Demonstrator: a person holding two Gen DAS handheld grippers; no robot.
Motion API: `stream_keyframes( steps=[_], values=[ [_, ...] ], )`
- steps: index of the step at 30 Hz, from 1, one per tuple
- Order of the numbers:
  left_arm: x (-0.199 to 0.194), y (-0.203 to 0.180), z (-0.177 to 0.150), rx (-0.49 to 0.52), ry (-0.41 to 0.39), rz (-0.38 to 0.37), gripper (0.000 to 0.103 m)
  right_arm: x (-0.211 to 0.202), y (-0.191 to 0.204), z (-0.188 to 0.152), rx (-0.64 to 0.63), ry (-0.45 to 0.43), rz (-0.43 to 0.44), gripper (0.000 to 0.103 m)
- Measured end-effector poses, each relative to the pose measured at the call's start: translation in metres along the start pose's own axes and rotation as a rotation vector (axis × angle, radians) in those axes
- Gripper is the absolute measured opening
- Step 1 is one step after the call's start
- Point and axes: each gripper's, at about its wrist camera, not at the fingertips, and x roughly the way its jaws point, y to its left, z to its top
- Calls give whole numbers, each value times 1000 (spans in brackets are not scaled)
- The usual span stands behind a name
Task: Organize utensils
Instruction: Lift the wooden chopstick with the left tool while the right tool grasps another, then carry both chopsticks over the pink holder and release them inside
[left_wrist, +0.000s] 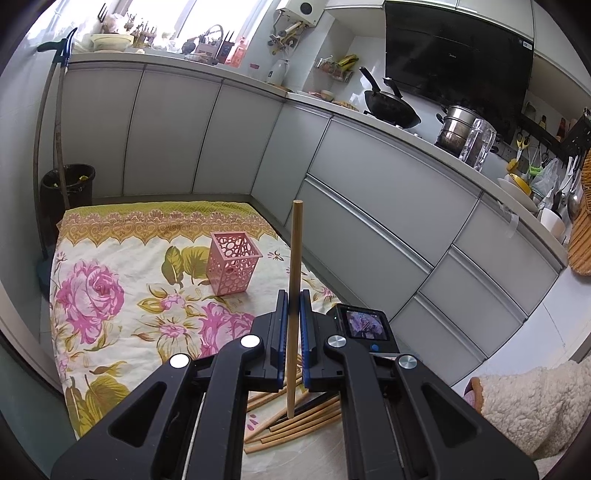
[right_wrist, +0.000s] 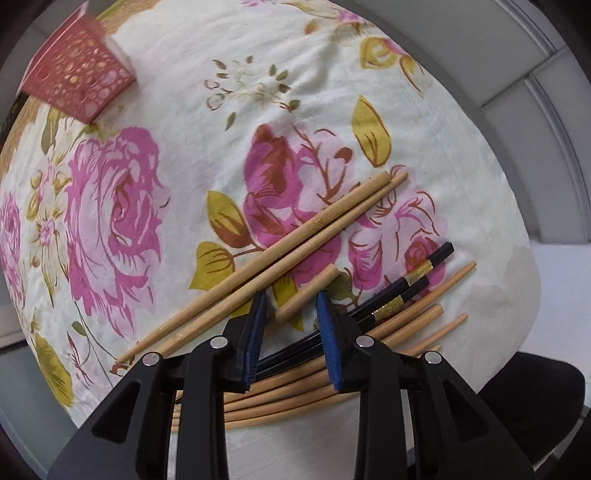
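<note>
While clamping one bamboo chopstick (left_wrist: 296, 240) upright in the left gripper (left_wrist: 294, 297), right gripper (right_wrist: 291, 295) part-open and empty over the loose chopstick pile (right_wrist: 288, 406), carry forward to the pink holder (left_wrist: 233, 264) and drop in.

The tablecloth (left_wrist: 122, 266) is cream, printed with pink roses and olive-green leaves — its far edge carries a yellow-green ornamental border. On it, the cutlery holder (left_wrist: 233, 261) is pink, pierced with a circle pattern. Near the cloth's front edge lie tan bamboo chopsticks (right_wrist: 280, 243) and two black chopsticks (right_wrist: 399, 291) with gold bands. Both grippers are black with blue pads — left gripper (left_wrist: 294, 321), right gripper (right_wrist: 291, 332).
</note>
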Motion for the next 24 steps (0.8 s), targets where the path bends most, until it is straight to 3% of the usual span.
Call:
stream_keyframes(
  steps=[3, 5, 9, 14, 17, 24],
  values=[
    [0, 0, 0, -1, -4, 2, 5, 0, 1, 1, -42, -35, 71, 15],
    [0, 1, 0, -7, -8, 6, 5, 4, 2, 4, -38, -44, 195, 7],
    [5, 0, 0, -8, -1, 34, 5, 1, -22, -1, -65, -113, 326, 7],
    [10, -11, 0, 11, 2, 83, 5, -25, -30, -22, -127, -220, 408, 7],
    [10, -18, 0, 4, -10, 128, 5, -56, -45, -32, -145, -311, 467, 7],
    [2, -40, -1, -19, -112, 311, 5, -145, -57, -53, -236, -607, 520, 7]
  ],
)
